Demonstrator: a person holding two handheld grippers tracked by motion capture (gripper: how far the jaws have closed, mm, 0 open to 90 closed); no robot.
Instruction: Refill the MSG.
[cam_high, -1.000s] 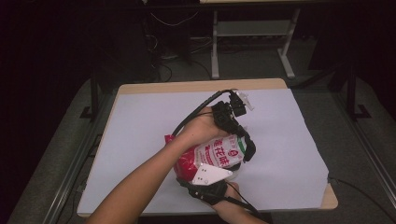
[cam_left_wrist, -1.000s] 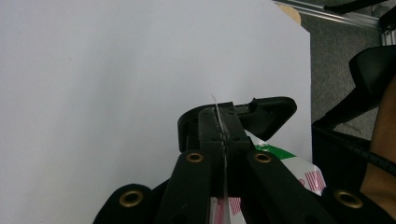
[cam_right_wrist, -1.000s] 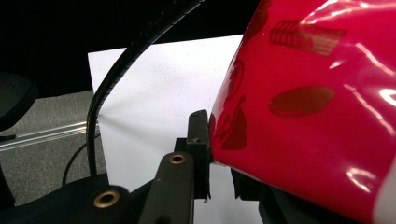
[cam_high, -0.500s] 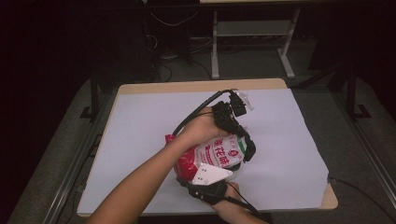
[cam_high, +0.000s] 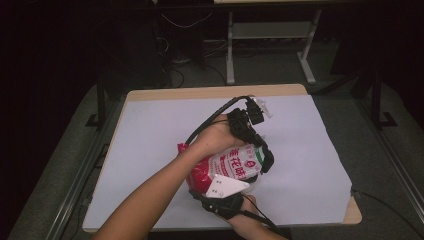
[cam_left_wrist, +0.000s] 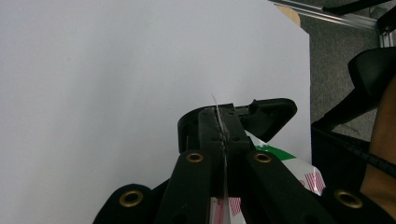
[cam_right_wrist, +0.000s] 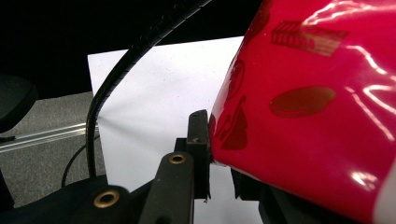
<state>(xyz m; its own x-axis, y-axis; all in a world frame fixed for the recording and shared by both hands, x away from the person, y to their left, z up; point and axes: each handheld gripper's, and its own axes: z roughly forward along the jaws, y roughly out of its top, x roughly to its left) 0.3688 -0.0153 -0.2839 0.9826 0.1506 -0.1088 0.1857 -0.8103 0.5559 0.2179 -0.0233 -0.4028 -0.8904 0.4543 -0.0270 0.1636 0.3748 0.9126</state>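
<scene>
A red and white snack bag (cam_high: 235, 162) with red print lies near the middle of the white-covered table (cam_high: 150, 135). My left gripper (cam_high: 266, 161) reaches over it from the far side and is shut on its thin sealed edge. In the left gripper view that edge (cam_left_wrist: 223, 140) runs as a thin sheet between the closed jaws of the left gripper (cam_left_wrist: 219, 121). My right gripper (cam_high: 207, 186), under its grey plate, sits at the bag's near end. In the right gripper view the glossy red bag (cam_right_wrist: 303, 102) is pinched in the right gripper (cam_right_wrist: 212, 144) and hides the right jaw.
The left gripper's black cable (cam_high: 205, 125) arches over the table beside the bag. A metal stand (cam_high: 270, 35) and loose cables are on the floor behind the table. Rails (cam_high: 75, 190) run along the table's left side. White sheet lies bare on both sides of the bag.
</scene>
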